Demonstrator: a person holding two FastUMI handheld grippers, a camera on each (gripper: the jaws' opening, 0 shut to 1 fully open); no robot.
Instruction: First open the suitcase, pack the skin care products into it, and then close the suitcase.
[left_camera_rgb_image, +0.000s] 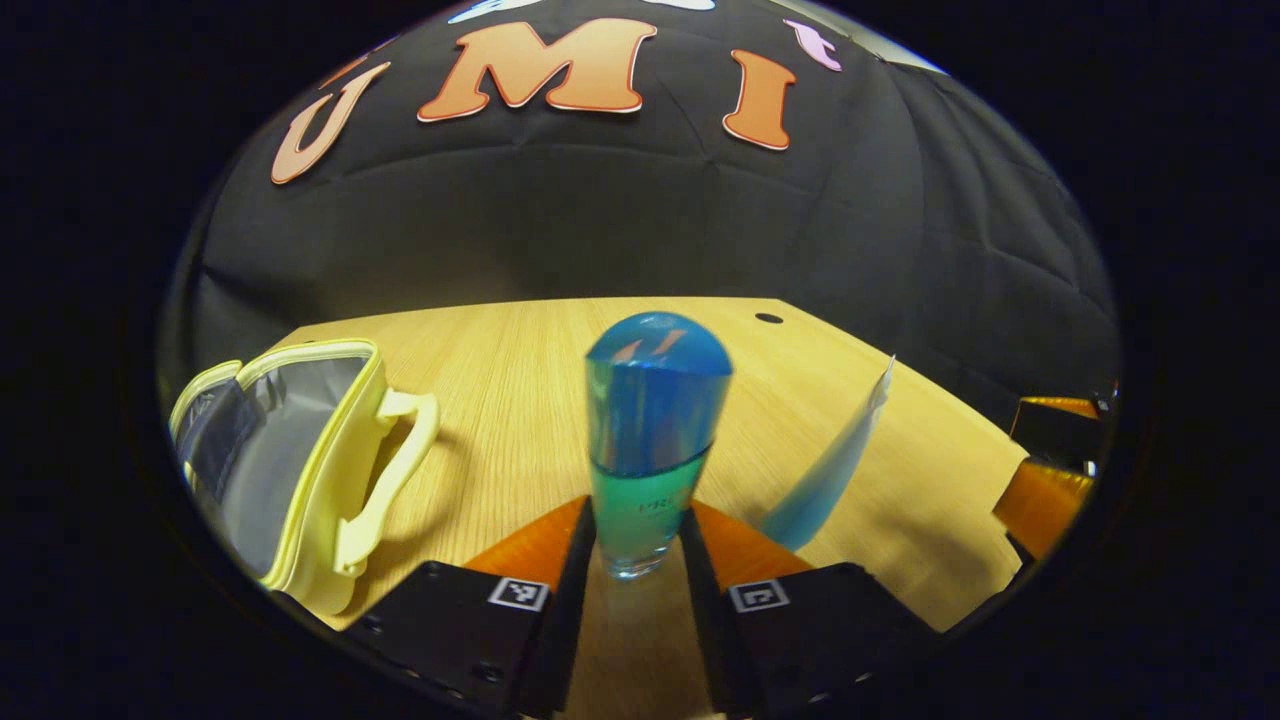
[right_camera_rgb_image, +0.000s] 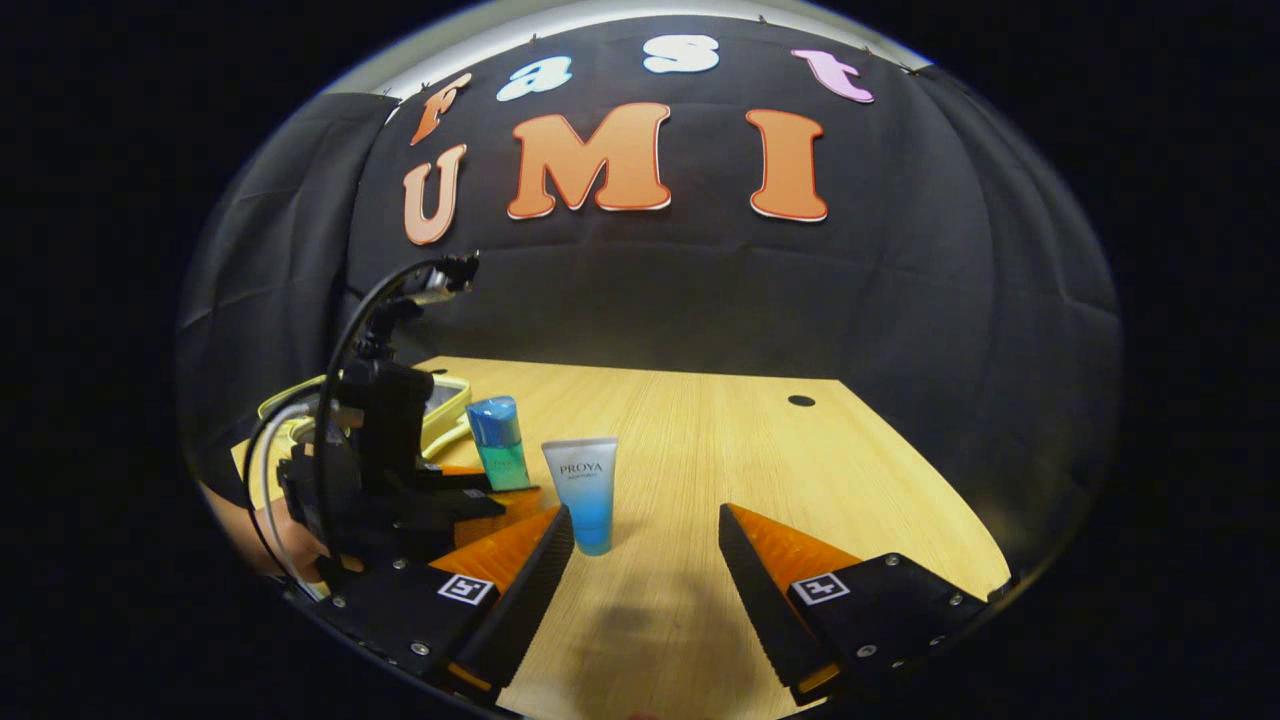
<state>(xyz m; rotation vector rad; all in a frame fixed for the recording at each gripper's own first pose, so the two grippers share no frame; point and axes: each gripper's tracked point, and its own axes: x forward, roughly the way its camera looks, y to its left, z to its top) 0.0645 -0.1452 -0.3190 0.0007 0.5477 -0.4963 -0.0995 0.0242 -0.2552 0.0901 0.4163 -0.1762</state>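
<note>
The tall blue-and-teal glass bottle with the rounded blue cap (left_camera_rgb_image: 650, 440) stands upright on the table between the two fingers of the left gripper (left_camera_rgb_image: 638, 545), which close against its lower body on both sides, so the jaws grip it low down. To its left in the left gripper view lies the pale yellow soft suitcase with a grey lining (left_camera_rgb_image: 290, 460), lid already thrown open, handle toward the bottle. Just right of the bottle stands the white-to-blue squeeze tube (right_camera_rgb_image: 585, 490), cap down, a little ahead of the right gripper (right_camera_rgb_image: 645, 560), whose jaws stand wide apart and hold nothing.

The grip sits near the bottle's base while most of its height rises above the fingers, so a quick swing toward the suitcase could tip it or let smooth glass slide through. The tube balances on a narrow cap and is close to both grippers; a brush from either would likely knock it over. The suitcase's raised rim could catch the bottle if it travels too low.

The light wooden tabletop (right_camera_rgb_image: 760, 470) is bare beyond these things, with a small dark hole (right_camera_rgb_image: 801, 401) near its far edge, and black cloth walls the booth behind
</note>
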